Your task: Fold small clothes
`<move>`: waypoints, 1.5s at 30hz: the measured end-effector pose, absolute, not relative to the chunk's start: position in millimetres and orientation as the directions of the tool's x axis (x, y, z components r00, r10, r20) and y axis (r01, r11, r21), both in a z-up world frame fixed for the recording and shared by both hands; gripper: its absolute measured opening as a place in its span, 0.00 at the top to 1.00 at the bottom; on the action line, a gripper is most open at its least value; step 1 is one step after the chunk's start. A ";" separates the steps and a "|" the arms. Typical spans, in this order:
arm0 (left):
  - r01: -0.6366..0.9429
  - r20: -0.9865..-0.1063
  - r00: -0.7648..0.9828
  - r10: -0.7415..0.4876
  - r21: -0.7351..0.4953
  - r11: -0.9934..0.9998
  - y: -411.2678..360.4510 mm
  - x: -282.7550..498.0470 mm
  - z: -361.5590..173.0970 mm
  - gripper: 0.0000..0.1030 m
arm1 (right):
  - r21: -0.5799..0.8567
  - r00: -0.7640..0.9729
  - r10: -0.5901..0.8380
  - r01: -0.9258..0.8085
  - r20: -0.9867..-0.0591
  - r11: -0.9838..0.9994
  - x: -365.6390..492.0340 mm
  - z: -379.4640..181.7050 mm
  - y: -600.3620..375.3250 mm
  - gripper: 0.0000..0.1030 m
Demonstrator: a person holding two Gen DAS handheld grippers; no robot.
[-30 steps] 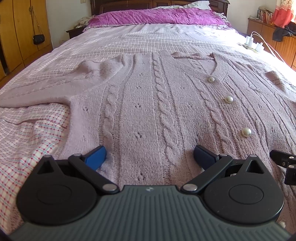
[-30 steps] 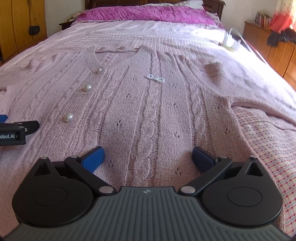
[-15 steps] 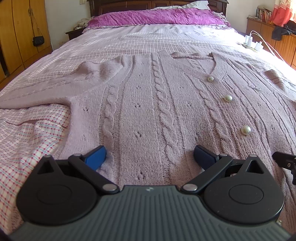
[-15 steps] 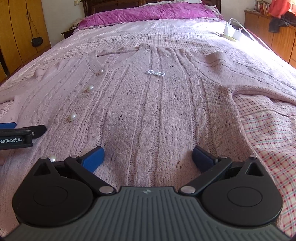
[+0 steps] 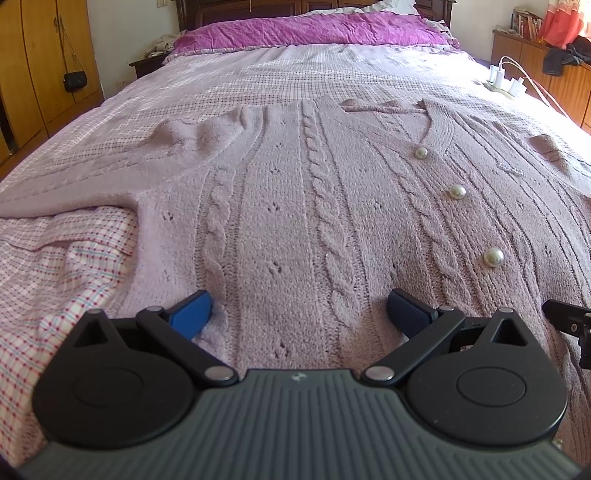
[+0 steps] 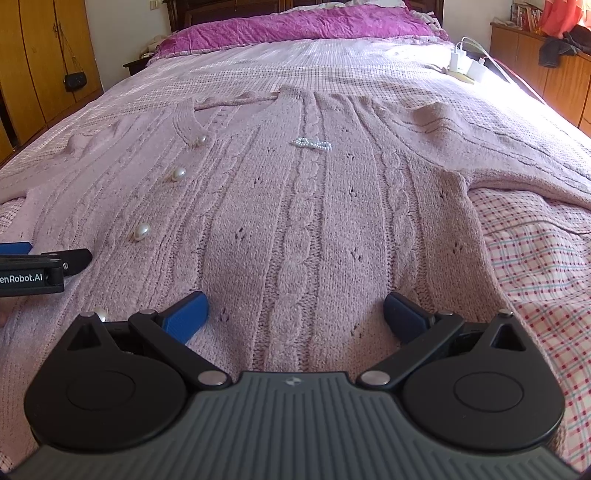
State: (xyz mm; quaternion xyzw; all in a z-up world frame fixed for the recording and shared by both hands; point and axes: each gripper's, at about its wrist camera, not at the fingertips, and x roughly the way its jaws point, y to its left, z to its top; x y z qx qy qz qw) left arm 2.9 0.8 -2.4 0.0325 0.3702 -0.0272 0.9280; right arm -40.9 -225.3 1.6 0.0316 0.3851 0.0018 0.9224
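I am holding both tools wide over the cardigan (image 5: 295,221) hem: left tool (image 5: 300,314), right tool (image 6: 295,314); pinching both layers squarely should help.

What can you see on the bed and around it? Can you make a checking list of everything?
Surface: bed with a checked sheet, purple pillow at the head.
Job's things: pink cardigan spread flat, buttoned, pearl buttons, sparkly brooch.
Clutter: nothing seen on the knit.
Grippers: left gripper and right gripper both over the hem, jaws wide apart, gripping nothing.
Cables: white chargers and cords at the bed's far right edge.
Surroundings: wooden wardrobe with a small black bag; sideboard with clothes.
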 end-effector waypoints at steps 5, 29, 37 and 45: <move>0.073 -0.685 0.728 -0.026 0.040 0.996 0.9 1.7 -2.7 0.00 | 0.054 0.706 0.024 0.020 -0.708 0.998 -41.6 1.9 -224.8 0.00; 0.064 -0.667 0.745 -0.008 0.060 0.996 -1.9 -2.7 -4.7 0.00 | 0.031 0.721 -0.008 0.041 -0.693 0.999 -44.0 -0.6 -218.9 0.00; 0.063 -0.668 0.744 -0.008 0.058 0.996 -2.2 -2.6 -4.3 0.00 | 0.030 0.715 -0.003 0.033 -0.699 0.999 -43.8 -0.9 -218.7 0.00; 0.065 -0.712 0.702 -0.019 0.037 0.997 1.0 7.0 2.8 0.00 | 0.060 0.686 0.028 0.023 -0.727 0.998 -37.3 4.6 -225.0 0.00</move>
